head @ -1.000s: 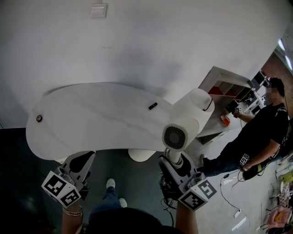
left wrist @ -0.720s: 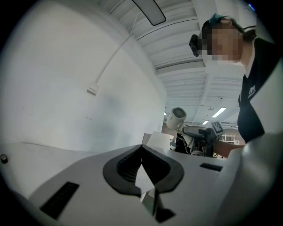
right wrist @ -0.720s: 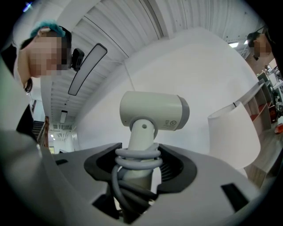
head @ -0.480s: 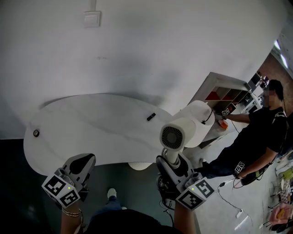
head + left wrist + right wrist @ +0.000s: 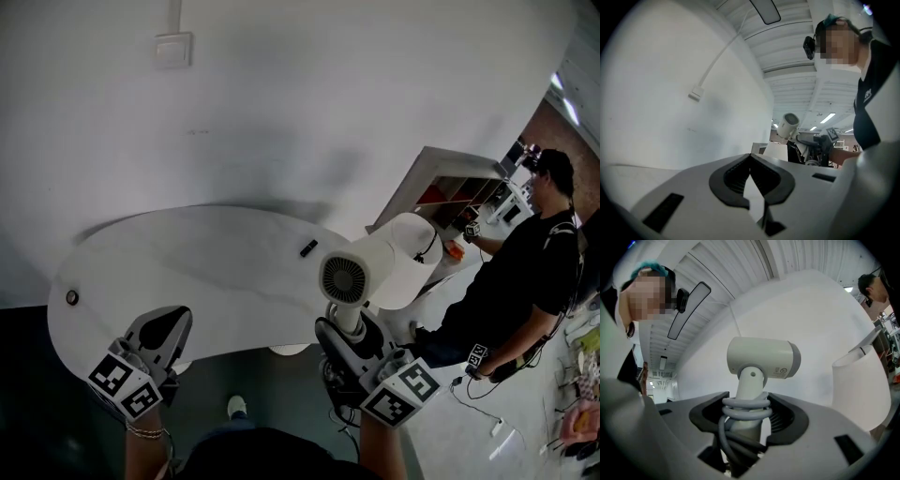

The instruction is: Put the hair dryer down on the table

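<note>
The white hair dryer (image 5: 361,274) stands upright in the air at the right end of the white table (image 5: 187,262), its rear grille facing me. My right gripper (image 5: 349,330) is shut on its handle (image 5: 749,394), which has the grey cord wound round it. The dryer's barrel (image 5: 761,357) points right in the right gripper view. It also shows far off in the left gripper view as the hair dryer (image 5: 790,125). My left gripper (image 5: 178,314) hovers at the table's front edge, and its jaws meet at the tips with nothing in them (image 5: 750,157).
A small black object (image 5: 308,247) lies on the table near the dryer, and a small round piece (image 5: 72,297) sits at its left end. A white shade-like cylinder (image 5: 412,253) stands just behind the dryer. Beyond are a shelf unit (image 5: 450,183) and a person in black (image 5: 525,272).
Both grippers have moved forward toward the table. The left gripper now reaches its front edge, and the dryer has come a little left with the right gripper. Both grips are unchanged.
</note>
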Available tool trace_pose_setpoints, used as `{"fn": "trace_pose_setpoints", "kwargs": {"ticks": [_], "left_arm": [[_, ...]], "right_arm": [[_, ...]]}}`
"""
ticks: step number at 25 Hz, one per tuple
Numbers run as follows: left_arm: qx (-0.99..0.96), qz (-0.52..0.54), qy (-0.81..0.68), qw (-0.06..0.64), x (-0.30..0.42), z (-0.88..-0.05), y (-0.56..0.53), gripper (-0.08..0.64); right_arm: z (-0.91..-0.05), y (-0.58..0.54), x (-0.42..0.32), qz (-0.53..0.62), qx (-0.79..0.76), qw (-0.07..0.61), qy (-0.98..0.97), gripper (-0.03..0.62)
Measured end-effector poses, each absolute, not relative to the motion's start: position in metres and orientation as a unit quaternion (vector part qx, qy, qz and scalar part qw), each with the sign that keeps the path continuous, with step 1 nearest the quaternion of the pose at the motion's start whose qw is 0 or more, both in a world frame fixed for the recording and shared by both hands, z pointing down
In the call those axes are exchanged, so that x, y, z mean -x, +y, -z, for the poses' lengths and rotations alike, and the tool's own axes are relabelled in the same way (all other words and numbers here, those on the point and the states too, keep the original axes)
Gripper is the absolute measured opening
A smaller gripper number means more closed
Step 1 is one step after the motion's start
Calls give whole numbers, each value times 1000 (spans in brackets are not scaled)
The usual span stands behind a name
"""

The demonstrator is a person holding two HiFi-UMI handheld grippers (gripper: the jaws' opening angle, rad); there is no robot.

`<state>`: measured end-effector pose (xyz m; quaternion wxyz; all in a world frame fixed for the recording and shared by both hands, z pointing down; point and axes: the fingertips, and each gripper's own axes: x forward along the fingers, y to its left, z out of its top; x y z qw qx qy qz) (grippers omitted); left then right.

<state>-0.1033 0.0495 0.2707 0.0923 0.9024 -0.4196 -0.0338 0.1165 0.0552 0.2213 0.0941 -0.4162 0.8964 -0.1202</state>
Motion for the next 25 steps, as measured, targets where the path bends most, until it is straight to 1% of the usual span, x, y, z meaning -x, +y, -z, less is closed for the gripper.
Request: {"fn": "trace_pose_setpoints", "kwargs": {"ticks": [14,25], "left_arm": [[-907,34,-403,117,134,-292,21,12],[-905,43,-399,139,151,-314,6,12]], "right_arm": [[-233,27,-78,131,433,81,888,265],[-246,21,-75,135,467,59,872,265]]}}
